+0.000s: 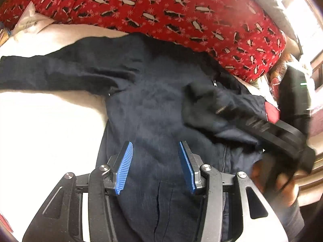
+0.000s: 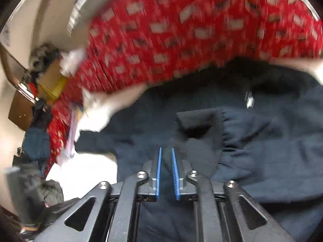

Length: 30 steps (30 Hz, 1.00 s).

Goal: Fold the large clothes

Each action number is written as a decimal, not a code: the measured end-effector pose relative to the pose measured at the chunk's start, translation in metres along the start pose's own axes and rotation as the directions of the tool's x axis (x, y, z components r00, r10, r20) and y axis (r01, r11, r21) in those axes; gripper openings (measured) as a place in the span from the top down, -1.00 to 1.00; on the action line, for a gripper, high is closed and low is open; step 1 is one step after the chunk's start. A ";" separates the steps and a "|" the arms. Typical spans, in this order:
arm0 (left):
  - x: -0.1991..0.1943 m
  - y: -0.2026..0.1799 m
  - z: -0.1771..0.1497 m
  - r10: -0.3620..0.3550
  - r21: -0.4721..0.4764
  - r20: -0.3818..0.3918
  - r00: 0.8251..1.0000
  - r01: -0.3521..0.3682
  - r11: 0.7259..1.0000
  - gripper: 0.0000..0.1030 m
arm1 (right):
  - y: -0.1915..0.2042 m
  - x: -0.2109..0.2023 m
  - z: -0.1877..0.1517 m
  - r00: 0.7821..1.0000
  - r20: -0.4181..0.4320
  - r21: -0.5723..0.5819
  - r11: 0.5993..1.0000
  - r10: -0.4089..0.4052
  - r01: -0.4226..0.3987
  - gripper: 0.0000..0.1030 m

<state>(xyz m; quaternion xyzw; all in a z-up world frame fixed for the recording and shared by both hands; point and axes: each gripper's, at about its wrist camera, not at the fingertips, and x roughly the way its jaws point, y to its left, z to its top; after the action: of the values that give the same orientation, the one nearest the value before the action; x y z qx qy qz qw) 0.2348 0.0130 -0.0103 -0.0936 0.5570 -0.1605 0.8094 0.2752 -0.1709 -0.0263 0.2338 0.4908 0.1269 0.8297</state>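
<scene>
A dark navy zip jacket (image 1: pixel 153 104) lies spread across the middle of the frame on a white bed (image 1: pixel 46 125), below a red penguin-print blanket (image 1: pixel 161 12). The left gripper (image 1: pixel 155 147) hovers over it, fingers apart. The right gripper (image 2: pixel 166 153) has its fingers clamped on a sleeve of the jacket.

Motion blurs the red patterned blanket (image 2: pixel 181 30); the navy jacket (image 1: pixel 153 104) runs past the bottom edge.

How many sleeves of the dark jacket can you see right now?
2. One sleeve lies stretched out flat to the left on the white sheet. The other sleeve is folded across the jacket front, pinched in the right gripper.
</scene>
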 end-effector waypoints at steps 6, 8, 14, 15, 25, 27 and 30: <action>0.024 -0.024 -0.005 -0.055 0.017 -0.065 0.996 0.056 0.998 0.12 | -0.033 -0.022 -0.025 0.999 -0.026 0.050 0.998 0.047 -0.046 0.49; 0.040 -0.039 -0.004 -0.080 0.017 -0.103 0.991 0.082 0.996 0.03 | -0.053 -0.051 -0.029 0.998 0.054 0.074 0.997 0.022 -0.026 0.13; 0.087 -0.077 0.005 -0.180 -0.095 -0.185 0.966 0.165 0.982 0.03 | -0.127 -0.123 -0.061 0.985 0.156 0.211 0.977 -0.070 0.036 0.13; 0.093 -0.083 0.007 -0.203 -0.122 -0.184 0.962 0.182 0.976 0.03 | -0.139 -0.131 -0.067 0.983 0.163 0.232 0.972 -0.082 0.042 0.14; 0.069 -0.085 0.036 -0.183 -0.232 0.033 0.983 0.185 0.955 0.92 | -0.204 -0.177 -0.097 0.959 0.252 0.357 0.933 -0.127 0.030 0.14; 0.041 -0.078 0.039 -0.158 -0.213 0.115 0.981 0.179 0.961 0.92 | -0.217 -0.182 -0.097 0.954 0.263 0.381 0.924 -0.144 0.034 0.14; 0.013 -0.058 0.041 -0.065 -0.216 0.179 0.982 0.104 0.971 0.92 | -0.236 -0.185 -0.092 0.945 0.275 0.424 0.905 -0.178 0.047 0.14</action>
<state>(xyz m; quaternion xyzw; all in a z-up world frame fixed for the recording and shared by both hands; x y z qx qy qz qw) 0.2680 -0.0469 0.0119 -0.2216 0.4957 -0.1224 0.8308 0.1002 -0.4312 -0.0452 0.3909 0.3842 -0.0660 0.8338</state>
